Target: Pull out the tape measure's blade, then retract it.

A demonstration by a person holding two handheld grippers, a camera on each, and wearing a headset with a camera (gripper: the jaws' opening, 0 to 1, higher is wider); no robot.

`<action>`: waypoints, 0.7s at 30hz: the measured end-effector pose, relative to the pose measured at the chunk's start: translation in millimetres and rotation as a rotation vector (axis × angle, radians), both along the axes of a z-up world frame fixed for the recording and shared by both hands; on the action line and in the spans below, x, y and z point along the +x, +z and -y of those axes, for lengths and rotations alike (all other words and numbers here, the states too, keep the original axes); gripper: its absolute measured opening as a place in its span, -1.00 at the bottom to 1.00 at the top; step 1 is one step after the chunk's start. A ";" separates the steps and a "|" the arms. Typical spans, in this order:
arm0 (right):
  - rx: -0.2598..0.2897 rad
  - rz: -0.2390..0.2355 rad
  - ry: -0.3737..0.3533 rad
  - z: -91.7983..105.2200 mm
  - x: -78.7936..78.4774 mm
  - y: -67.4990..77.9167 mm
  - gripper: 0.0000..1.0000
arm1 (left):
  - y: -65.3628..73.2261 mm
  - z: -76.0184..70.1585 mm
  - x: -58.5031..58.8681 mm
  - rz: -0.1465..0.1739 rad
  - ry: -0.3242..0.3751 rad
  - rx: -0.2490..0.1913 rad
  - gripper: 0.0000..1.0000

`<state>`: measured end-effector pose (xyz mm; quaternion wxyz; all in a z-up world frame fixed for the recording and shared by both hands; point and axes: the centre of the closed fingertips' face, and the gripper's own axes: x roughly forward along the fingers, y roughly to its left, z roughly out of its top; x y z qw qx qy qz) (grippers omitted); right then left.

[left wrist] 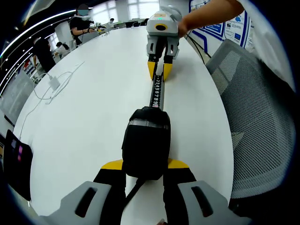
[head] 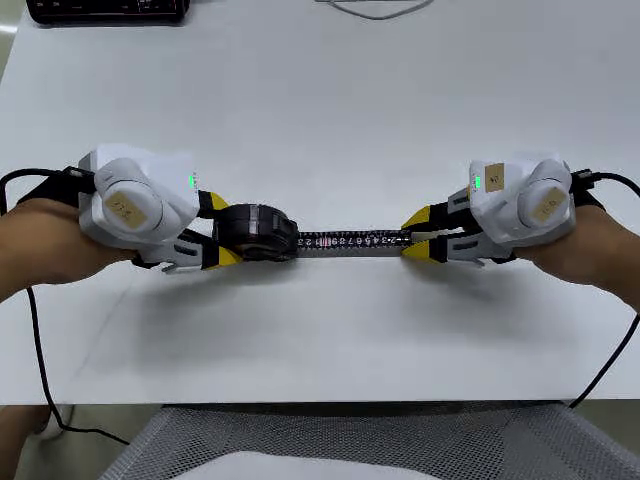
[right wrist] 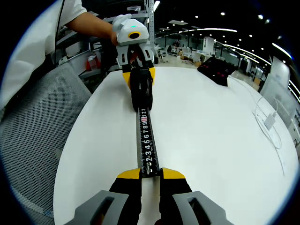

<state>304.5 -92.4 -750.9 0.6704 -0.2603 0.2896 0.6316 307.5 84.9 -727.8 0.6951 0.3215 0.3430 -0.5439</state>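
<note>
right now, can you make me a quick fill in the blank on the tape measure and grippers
The left gripper is shut on the tape measure's case, which is coloured ____.
The right gripper pinches the end of the ____.
Both grippers' fingertips are ____.
The table under them is ____.
Missing words: black, blade, yellow, white.

Black tape measure (head: 255, 232), black blade (head: 350, 240) with white numerals, yellow-tipped fingers (head: 418, 217), white table (head: 320, 120).

Bare table (head: 330, 130) stretches far of the blade (head: 355, 240), until a dark device (head: 108, 10) far-left and a cable (head: 378, 10) far-centre.
</note>
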 end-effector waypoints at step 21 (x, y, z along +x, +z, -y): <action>-0.019 -0.009 -0.002 13.0 -0.7 2.0 -0.80 | 1.0 0.7 0.0 0.001 0.001 0.004 -0.50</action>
